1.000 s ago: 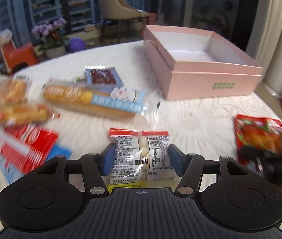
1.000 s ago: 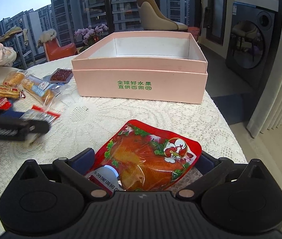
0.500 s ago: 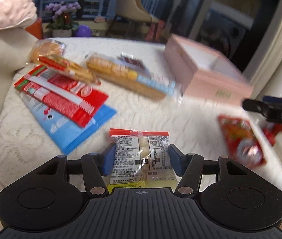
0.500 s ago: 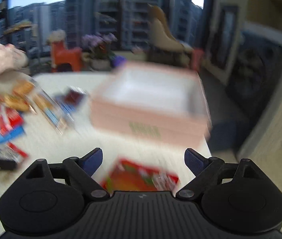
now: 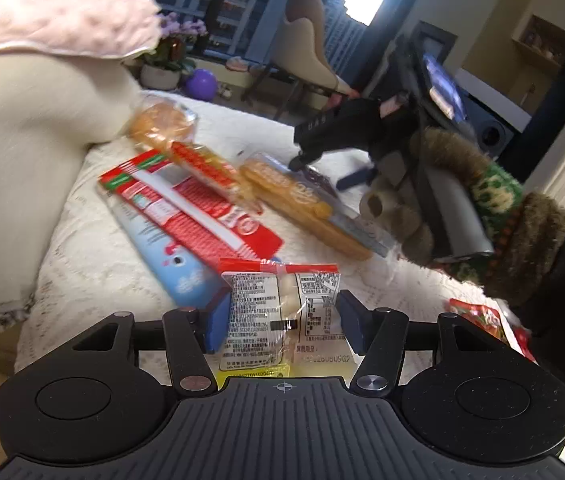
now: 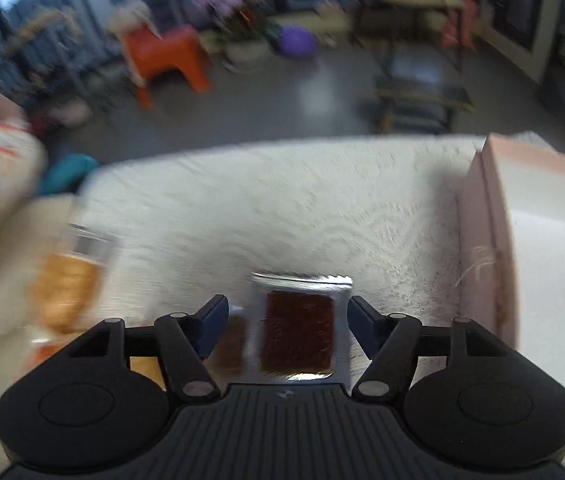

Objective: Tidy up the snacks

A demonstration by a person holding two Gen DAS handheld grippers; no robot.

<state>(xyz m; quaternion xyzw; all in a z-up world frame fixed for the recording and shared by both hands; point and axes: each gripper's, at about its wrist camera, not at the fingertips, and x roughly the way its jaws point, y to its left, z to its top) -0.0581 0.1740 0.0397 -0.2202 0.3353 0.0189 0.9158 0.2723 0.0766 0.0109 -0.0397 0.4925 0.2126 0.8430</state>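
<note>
My left gripper [image 5: 280, 320] is shut on a clear snack packet [image 5: 266, 300] with a red top strip, held just above the white lace tablecloth [image 5: 94, 240]. Beyond it lie a red packet [image 5: 202, 208], a blue packet [image 5: 162, 256], a long bread packet [image 5: 302, 204] and a bun packet [image 5: 162, 120]. My right gripper [image 6: 288, 320] hangs over a small dark red snack packet [image 6: 298, 332] that sits between its jaws. The jaws are closing, with a gap still on the left side. In the left wrist view the right gripper [image 5: 324, 170] shows, held by a gloved hand [image 5: 462, 208].
The open pink box [image 6: 498, 220] stands at the right of the right wrist view. A red chicken-print packet [image 5: 478, 316] lies near the table's right edge. A cream chair back [image 5: 22, 120] with a pink blanket [image 5: 42, 8] borders the table's left side.
The right gripper let the red chicken-print packet go, swung left across the table and now narrows around the dark red packet. The left gripper swung left and rolled, still holding its clear packet.
</note>
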